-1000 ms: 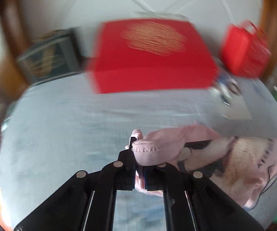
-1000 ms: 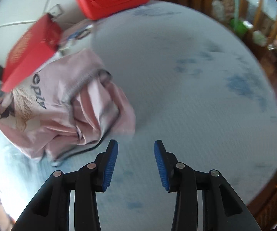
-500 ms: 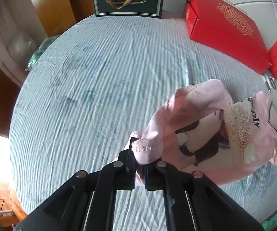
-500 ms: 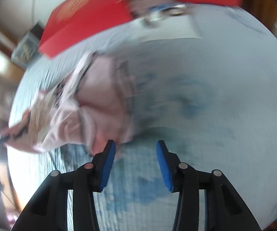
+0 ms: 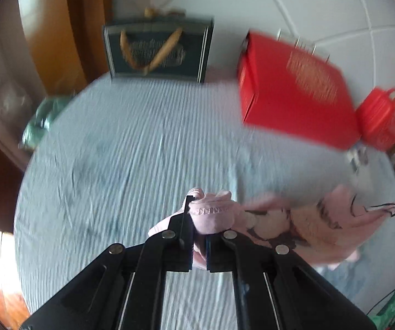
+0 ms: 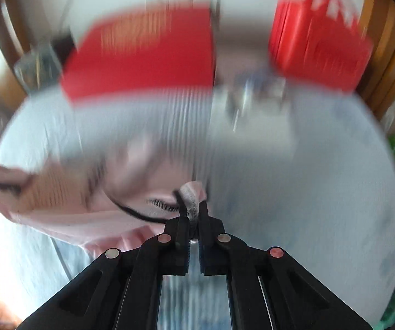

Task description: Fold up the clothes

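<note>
A pink garment [image 5: 302, 225] with a dark printed figure hangs stretched above the pale blue cloth-covered table [image 5: 131, 159]. My left gripper [image 5: 199, 233] is shut on a stitched hem of it. In the right wrist view the garment [image 6: 68, 192] spreads to the left, blurred. My right gripper [image 6: 193, 220] is shut on another edge of it with grey trim.
A red box [image 5: 293, 96] and a red basket [image 5: 381, 121] stand at the table's far right; both also show in the right wrist view, the box [image 6: 142, 55] and the basket [image 6: 318, 46]. A dark gift bag [image 5: 159, 52] stands at the back. Small metal items [image 6: 255, 93] lie near the boxes.
My right gripper, open half a second ago, has shut on the garment's edge. Both grippers have lifted and the garment is pulled out between them.
</note>
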{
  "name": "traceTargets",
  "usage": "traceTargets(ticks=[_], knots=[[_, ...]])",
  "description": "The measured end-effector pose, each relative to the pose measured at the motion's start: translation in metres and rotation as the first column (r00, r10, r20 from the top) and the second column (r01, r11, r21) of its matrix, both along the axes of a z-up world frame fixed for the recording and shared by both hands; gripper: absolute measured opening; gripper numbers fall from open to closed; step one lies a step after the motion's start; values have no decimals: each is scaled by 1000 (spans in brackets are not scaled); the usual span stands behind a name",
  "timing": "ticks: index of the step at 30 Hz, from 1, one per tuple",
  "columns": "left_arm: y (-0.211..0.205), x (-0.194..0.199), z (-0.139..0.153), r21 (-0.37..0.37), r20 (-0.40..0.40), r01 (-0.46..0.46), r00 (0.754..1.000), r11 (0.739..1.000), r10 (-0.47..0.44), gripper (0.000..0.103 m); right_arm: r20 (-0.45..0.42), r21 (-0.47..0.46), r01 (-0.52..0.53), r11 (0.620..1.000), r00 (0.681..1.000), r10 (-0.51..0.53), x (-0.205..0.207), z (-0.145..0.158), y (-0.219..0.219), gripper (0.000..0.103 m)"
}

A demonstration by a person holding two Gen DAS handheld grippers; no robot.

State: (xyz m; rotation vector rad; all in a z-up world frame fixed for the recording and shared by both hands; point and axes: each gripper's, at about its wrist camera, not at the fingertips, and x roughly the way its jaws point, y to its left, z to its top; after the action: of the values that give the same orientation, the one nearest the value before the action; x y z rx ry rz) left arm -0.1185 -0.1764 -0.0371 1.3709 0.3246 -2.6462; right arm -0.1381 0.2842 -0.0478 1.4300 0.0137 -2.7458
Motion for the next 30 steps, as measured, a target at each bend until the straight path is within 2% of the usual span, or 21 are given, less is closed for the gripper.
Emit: traceTargets(ticks=[3, 5, 8, 10, 12, 15, 18, 20, 22, 25, 28, 29, 30], knots=[[-3, -12, 76, -18, -155, -10, 988, 1000, 7, 6, -211, 21, 22, 1000, 977, -17, -13, 93, 4, 4], [-5, -11, 126, -18, -253, -15, 967, 1000, 10, 6, -329, 32, 34, 999, 944, -22, -10, 147, 3, 4], [-6, 4, 185, -14, -356, -12, 934, 1000, 6, 6, -469, 26, 35, 999, 883, -19, 22, 215, 6, 4], [-4, 20, 199, -17, -373, 6, 928, 1000, -12, 6, -518, 25, 27, 999, 855, -10, 43, 240, 12, 4], [1, 35, 191, -28, -349, 35, 936, 999, -43, 6, -518, 36, 13, 999, 855, 8, 64, 242, 16, 4], [11, 55, 148, -23, -250, 76, 965, 997, -79, 6, -433, 43, -11, 999, 901, 28, 91, 209, 24, 4], [23, 74, 73, 2, -85, 99, 991, 995, -99, 6, -278, 17, -27, 999, 960, 31, 115, 148, 40, 4], [30, 88, 17, 18, 42, 101, 994, 995, -102, 6, -154, -15, -26, 1000, 988, 24, 129, 99, 50, 4], [36, 102, -40, 30, 173, 98, 980, 995, -102, 6, -24, -50, -17, 999, 1000, 16, 143, 50, 58, 4], [46, 120, -108, 39, 344, 95, 933, 995, -102, 6, 170, -92, 2, 996, 985, 14, 163, -20, 60, 4], [53, 132, -145, 42, 443, 114, 888, 993, -121, 6, 323, -103, 24, 994, 946, 10, 175, -76, 61, 4], [55, 134, -149, 38, 455, 123, 881, 992, -126, 9, 354, -100, 41, 994, 935, -3, 176, -88, 64, 9], [56, 134, -142, 28, 446, 132, 885, 991, -131, 11, 368, -92, 54, 994, 930, -17, 176, -93, 66, 10]])
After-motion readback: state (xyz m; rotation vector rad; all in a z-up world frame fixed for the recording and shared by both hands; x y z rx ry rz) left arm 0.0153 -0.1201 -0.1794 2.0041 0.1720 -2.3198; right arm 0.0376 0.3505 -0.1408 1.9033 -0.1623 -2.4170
